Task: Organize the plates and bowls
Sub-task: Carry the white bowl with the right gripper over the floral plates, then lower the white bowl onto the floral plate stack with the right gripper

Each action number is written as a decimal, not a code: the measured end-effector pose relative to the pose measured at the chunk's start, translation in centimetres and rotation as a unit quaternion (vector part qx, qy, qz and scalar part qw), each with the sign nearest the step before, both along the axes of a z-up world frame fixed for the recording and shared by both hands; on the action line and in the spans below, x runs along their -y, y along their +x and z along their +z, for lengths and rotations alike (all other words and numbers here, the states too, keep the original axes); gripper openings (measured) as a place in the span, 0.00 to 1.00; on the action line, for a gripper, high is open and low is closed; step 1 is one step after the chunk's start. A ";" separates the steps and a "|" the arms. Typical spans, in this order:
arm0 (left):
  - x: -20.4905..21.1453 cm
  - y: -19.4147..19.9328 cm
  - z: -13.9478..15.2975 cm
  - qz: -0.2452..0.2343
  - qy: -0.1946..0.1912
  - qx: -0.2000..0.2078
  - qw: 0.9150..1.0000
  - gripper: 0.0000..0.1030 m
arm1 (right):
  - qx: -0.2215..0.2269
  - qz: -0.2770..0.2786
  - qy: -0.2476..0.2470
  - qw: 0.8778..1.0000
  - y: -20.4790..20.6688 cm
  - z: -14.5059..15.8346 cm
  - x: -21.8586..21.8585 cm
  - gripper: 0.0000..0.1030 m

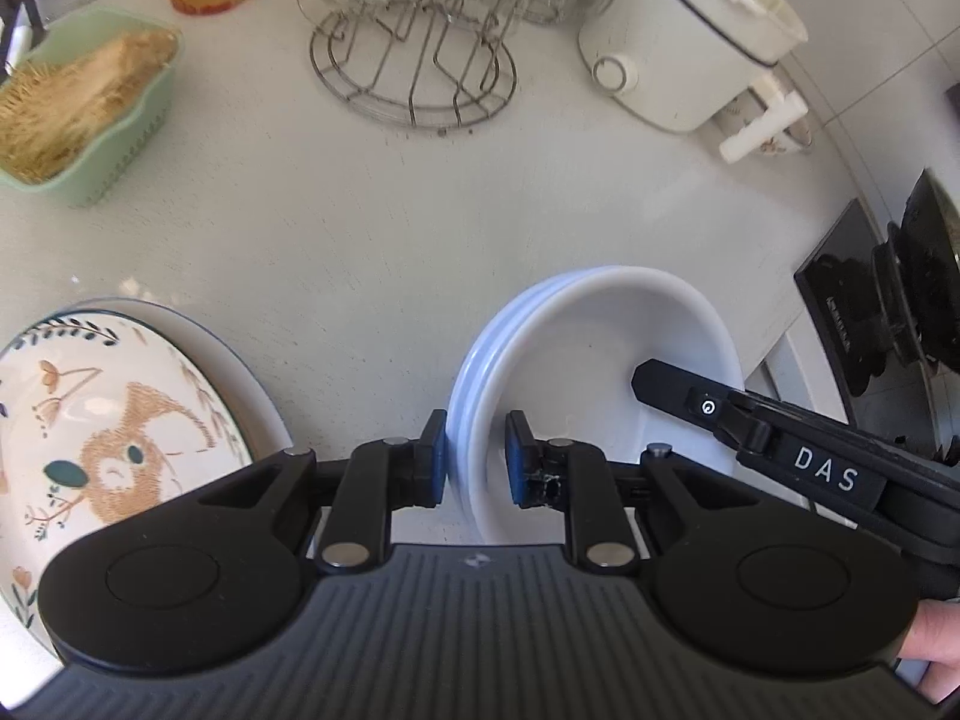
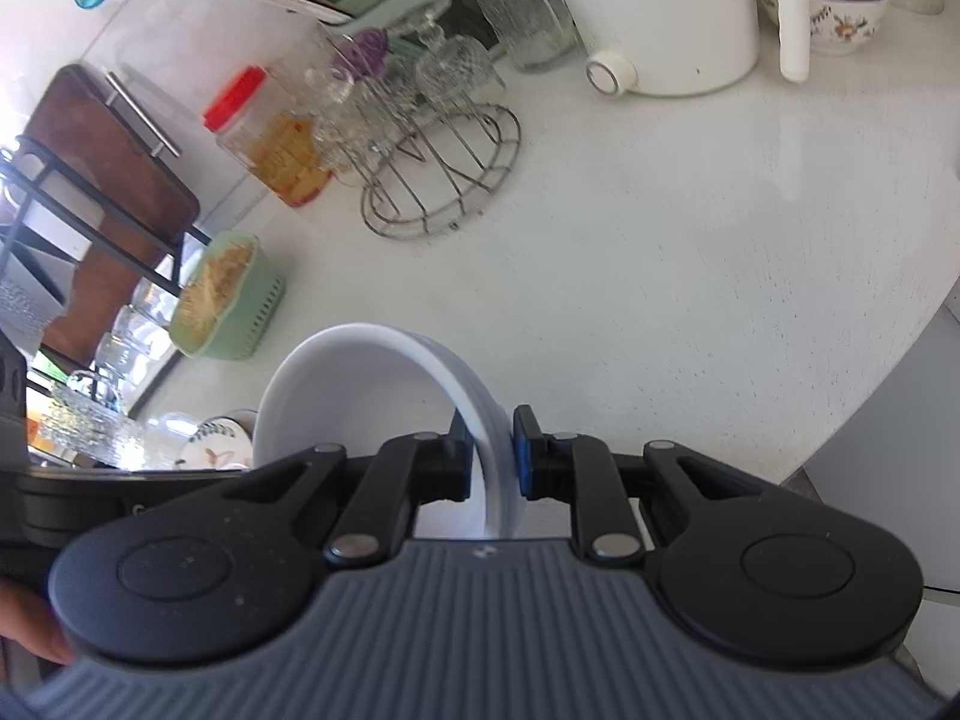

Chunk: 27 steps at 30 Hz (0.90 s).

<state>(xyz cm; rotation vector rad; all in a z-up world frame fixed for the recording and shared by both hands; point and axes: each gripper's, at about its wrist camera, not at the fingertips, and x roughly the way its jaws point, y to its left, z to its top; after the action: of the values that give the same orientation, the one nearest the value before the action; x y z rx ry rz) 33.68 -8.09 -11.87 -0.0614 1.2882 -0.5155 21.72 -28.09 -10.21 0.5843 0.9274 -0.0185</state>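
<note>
Both sides share the load – the left hand-held gripper [image 1: 475, 459] and the right hand-held gripper [image 2: 491, 456] each pinch opposite rims of the stacked white bowls [image 1: 600, 348], low centre of frame above the worktop [image 1: 420, 210]; likely for balance.

Each view sits just behind its own tongs and looks forward and steeply down along the two fingers onto a white counter [image 1: 372, 228]. The left view's tongs [image 1: 476, 456] fill the lower frame, very near the lens; the right view's tongs [image 2: 491, 456] do the same. Both views share the stack of white bowls [image 1: 600, 348] between the fingers, the wire rack [image 1: 414, 72] beyond them, the green basket [image 2: 234, 306] to the left and the white cooker [image 2: 660, 18] far right.
</note>
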 end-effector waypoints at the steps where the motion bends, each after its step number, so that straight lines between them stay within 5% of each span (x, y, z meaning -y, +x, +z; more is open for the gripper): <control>1: -0.2 -0.1 0.2 0.005 0.000 0.000 1.000 0.22 | 0.001 0.001 -0.002 1.000 0.0 0.3 -0.2 0.19; 15: -4.1 -0.4 2.0 0.043 0.000 0.005 0.999 0.22 | -0.005 0.038 -0.002 0.999 1.2 1.5 -3.5 0.19; 27: -11.7 -2.0 3.5 0.128 -0.019 0.019 0.991 0.22 | 0.008 0.109 -0.006 0.994 3.7 3.5 -9.9 0.20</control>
<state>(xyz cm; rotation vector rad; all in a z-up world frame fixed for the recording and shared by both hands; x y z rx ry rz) 31.71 3.60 -8.37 -0.2454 1.2120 -0.3185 25.43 -18.18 -6.67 0.4696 0.9698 0.1771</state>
